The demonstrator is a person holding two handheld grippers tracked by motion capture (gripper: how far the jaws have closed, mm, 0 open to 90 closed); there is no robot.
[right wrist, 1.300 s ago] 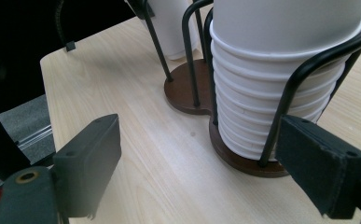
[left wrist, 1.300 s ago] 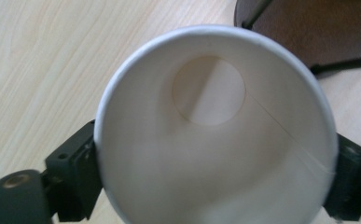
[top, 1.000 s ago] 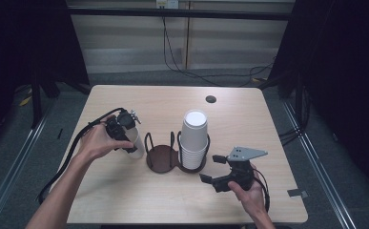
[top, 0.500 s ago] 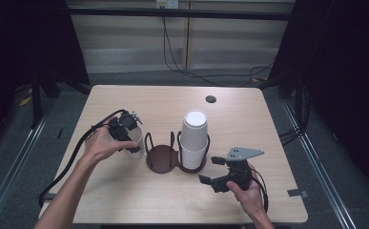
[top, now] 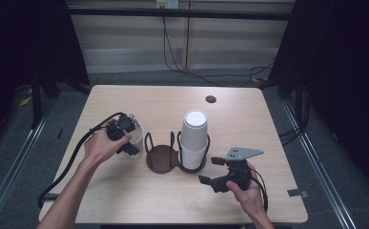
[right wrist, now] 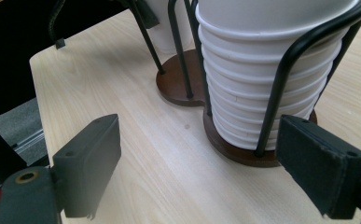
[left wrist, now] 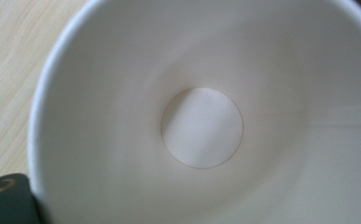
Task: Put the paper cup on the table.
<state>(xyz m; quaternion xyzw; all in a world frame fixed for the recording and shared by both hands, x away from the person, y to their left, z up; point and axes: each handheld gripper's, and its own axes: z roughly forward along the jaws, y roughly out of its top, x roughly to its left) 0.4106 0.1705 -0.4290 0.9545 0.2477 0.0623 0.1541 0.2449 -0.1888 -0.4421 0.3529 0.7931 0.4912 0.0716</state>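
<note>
- Gripping a single white cup [top: 135,135] with the left gripper [top: 123,133], left of the wire holder [top: 162,156];
- Hovering wide open, right gripper [top: 211,171], near the stacked cups [top: 193,139]

You've got a light wood-grain table with rounded corners [top: 139,195], with a small dark round hole [top: 210,99] near its far edge. Sitting on it around the middle is a dark brown double-ring cup holder with black wire uprights [top: 163,157]. Its left ring is bare, its right one carries a stack of white paper cups [top: 194,138]. Just left of the holder there's a single white paper cup [top: 135,138]; can't tell if it's touching the tabletop.
</note>
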